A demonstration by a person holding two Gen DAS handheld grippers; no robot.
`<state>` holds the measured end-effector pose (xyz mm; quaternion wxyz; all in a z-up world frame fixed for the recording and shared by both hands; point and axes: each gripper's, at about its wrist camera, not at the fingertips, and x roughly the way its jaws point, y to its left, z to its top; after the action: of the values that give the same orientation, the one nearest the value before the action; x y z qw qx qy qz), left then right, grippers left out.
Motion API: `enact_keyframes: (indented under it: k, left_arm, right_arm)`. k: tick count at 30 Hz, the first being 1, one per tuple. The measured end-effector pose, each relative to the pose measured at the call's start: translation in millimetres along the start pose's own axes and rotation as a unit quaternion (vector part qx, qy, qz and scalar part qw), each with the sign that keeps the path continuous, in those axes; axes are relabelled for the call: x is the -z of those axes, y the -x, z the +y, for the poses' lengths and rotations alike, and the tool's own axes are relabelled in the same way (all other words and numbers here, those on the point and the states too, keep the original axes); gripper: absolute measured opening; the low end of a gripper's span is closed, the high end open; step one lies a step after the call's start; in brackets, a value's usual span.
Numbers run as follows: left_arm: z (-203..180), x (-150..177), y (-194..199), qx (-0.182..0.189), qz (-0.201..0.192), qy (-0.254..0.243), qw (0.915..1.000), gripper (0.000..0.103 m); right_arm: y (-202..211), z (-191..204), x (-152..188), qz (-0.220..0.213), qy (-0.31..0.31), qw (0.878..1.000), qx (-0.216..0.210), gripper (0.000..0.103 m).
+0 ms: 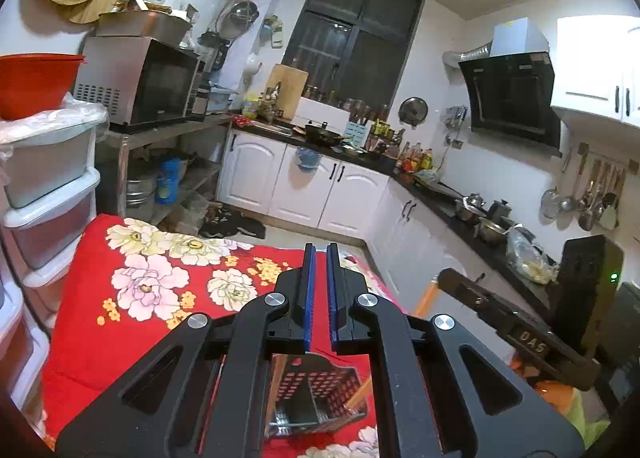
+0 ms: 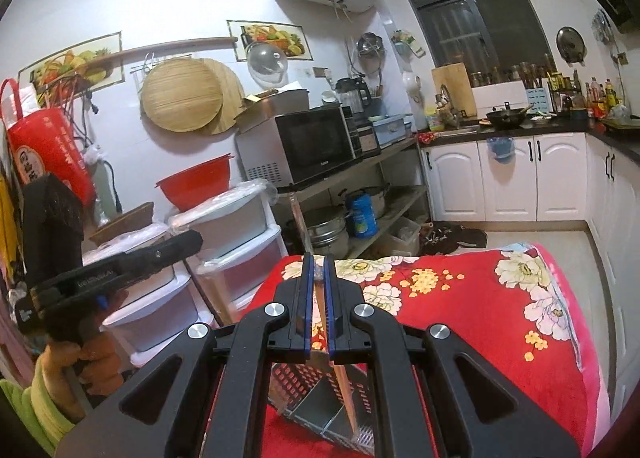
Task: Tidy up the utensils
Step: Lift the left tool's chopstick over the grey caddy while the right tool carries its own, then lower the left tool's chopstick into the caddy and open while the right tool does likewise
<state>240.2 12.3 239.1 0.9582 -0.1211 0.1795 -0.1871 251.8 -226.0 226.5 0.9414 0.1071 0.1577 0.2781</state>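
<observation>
Perforated metal formed the utensil holder [image 2: 308, 398], which stood nearest of all on the red flowered cloth [image 2: 460, 318], directly beneath both grippers and partly hidden by their black frames. A divider split its inside.

A thin wooden stick [image 2: 345, 386] rose out of the holder, leaning up and to the left. It passed between the blue pads [image 2: 307, 310] of the right gripper [image 2: 316, 258], which were pinched on it, with its top end showing just past the fingertips. Its lower end sat inside the holder, though the compartment could not be made out.

In the left wrist view, the left gripper [image 1: 321, 254] had its pads drawn almost together with nothing between them. It hung above the holder and apart from the stick. The stick's lower part showed to the right of those fingers, inside the holder's mesh wall. Further right, the right gripper's black body crossed the frame.

In the right wrist view, a hand [image 2: 92, 350] in an orange glove with a green sleeve gripped the left gripper's handle at the left.

Beyond the cloth's left edge stood stacked plastic drawers [image 1: 48, 162] with a red bowl [image 1: 36, 82] on top, then a microwave [image 1: 148, 82] on a metal rack. White cabinets [image 1: 304, 186] under a dark counter lined the far wall, below a dark window [image 1: 352, 30].
</observation>
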Motion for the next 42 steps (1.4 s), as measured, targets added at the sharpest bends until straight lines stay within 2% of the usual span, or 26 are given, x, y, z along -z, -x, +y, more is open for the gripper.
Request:
enact_keyframes:
  k: [10,16,26,29,32,42]
  left_arm:
    - [22,3,-27,-0.015,0.025,0.017,0.9994,0.001]
    - [39,31,-38,-0.03,0.066,0.018,0.9972,0.001]
    - [49,86,-58,-0.042,0.134,0.0,0.9901,0.001]
    - [51,98,-60,-0.044,0.149,0.001,0.9879,0.001]
    - [52,106,-60,-0.043,0.158,0.001,0.9865,0.003]
    - [46,131,-46,-0.045,0.174,-0.011,0.9837,0.028]
  right_arm:
    - [-33,-3,20,0.041,-0.009,0.999,0.006,0.005]
    - [-50,-10,38,0.06,-0.018,0.998,0.014,0.005]
    - [-66,-30,68,0.092,-0.036,0.994,0.055,0.008]
    - [-63,-34,73,0.094,-0.036,0.993,0.066,0.015]
    - [-59,-38,77,0.094,-0.036,0.992,0.075,0.029]
    - [-38,-45,92,0.096,-0.039,0.99,0.093,0.051]
